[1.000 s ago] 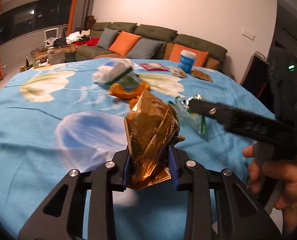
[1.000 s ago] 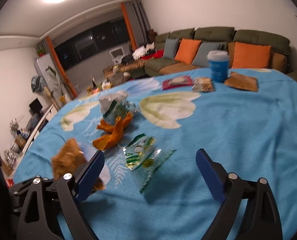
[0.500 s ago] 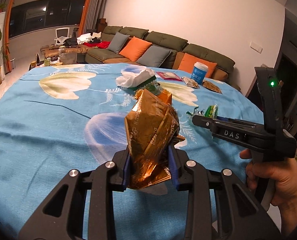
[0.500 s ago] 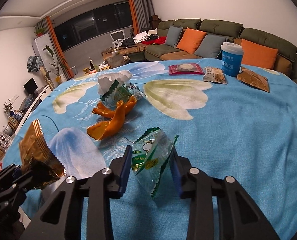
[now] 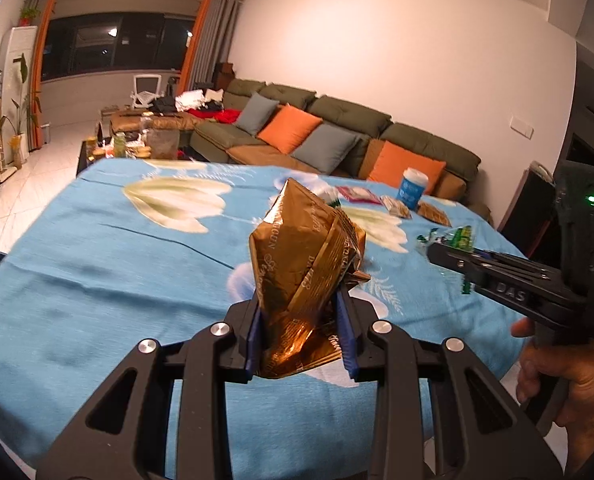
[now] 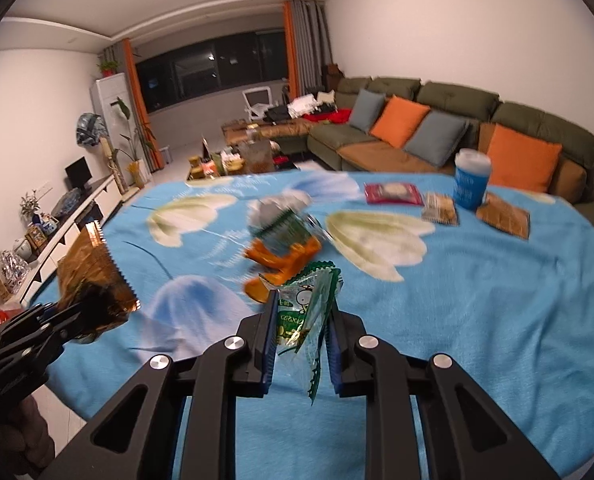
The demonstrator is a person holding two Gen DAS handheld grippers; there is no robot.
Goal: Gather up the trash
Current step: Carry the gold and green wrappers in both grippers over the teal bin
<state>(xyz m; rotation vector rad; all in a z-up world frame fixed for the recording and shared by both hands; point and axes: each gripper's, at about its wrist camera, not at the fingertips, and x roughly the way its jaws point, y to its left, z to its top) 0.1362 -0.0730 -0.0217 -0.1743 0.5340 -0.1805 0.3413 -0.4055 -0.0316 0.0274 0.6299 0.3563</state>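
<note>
Living room, green sofa (image 6: 437,120) behind table under blue floral cloth (image 6: 477,300). Left gripper (image 5: 301,332) clamped on crumpled gold wrapper (image 5: 305,264), held above cloth. Right gripper (image 6: 301,344) jaws had just been closing, pads pinched on green-and-clear wrapper (image 6: 309,304), lifted off cloth. Orange peel (image 6: 281,264), tissue wad (image 6: 277,210), blue cup (image 6: 471,180), flat packets (image 6: 441,208) lay on cloth.

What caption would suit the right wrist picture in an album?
Right gripper lifts a green wrapper off the blue tablecloth.
</note>
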